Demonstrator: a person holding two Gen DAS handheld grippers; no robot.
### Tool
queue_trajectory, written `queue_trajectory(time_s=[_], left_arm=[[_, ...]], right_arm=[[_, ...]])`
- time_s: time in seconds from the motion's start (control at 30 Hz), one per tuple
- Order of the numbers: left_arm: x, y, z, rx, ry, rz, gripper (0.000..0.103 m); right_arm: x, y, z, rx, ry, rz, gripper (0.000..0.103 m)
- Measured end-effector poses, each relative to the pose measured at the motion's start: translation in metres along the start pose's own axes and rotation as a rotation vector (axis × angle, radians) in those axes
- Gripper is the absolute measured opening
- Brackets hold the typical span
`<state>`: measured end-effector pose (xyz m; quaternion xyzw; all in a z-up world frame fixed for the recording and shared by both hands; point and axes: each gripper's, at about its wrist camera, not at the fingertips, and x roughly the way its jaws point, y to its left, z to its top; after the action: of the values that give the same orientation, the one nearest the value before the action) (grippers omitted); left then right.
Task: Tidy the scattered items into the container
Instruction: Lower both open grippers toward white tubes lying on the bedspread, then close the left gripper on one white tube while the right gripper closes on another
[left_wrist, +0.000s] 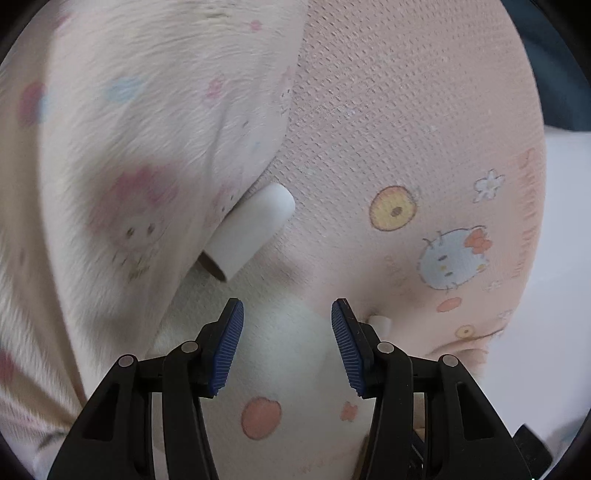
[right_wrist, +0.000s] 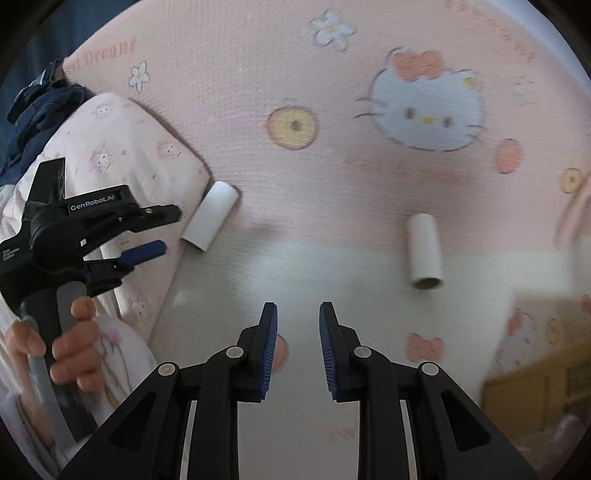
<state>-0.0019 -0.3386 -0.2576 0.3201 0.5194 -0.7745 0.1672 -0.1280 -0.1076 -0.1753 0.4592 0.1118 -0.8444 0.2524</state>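
Pink cartoon-print bedding (right_wrist: 332, 184) fills both my views. My left gripper (left_wrist: 287, 345) hangs with its jaws released, nothing between them — one white cardboard tube (left_wrist: 251, 230) lies just ahead, tucked against the fleecy blanket (left_wrist: 129, 147). My right gripper (right_wrist: 297, 345) shows its jaws clenched narrow and empty; a second tube (right_wrist: 425, 251) rests on the bedding, well apart from the first.

A home bedroom: a pink woven bed sheet (right_wrist: 332, 92) printed with cartoon cats and flowers covers the bed, with a fluffy pale cartoon-print blanket (left_wrist: 129, 147) at its left.
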Motion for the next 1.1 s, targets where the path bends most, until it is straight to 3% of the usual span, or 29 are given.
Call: queue_trajectory(time_s=[0.33,0.57,0.73,0.87,1.0,1.1], left_arm=[[0.034,-0.01,0.04,0.072,-0.048,0.152,0.054],[0.062,-0.01,0.054,0.132,0.016,0.252,0.054],[0.065,0.004,0.064,0.086,0.029,0.224,0.05],[0.079,0.001,0.063,0.147,0.098,0.241,0.049],[0.094,0.003,0.06,0.138,0.204,0.172,0.049],[0.097,0.007,0.061,0.113,0.234,0.123,0.048]], right_arm=[[0.068,0.017,0.027,0.053,0.089,0.072,0.02],[0.109,0.022,0.04,0.101,0.121,0.15,0.02],[0.134,0.017,0.05,0.181,0.138,0.193,0.02],[0.149,0.018,0.053,0.208,0.163,0.233,0.02],[0.151,0.023,0.052,0.184,0.149,0.252,0.02],[0.151,0.022,0.049,0.204,0.144,0.267,0.02]])
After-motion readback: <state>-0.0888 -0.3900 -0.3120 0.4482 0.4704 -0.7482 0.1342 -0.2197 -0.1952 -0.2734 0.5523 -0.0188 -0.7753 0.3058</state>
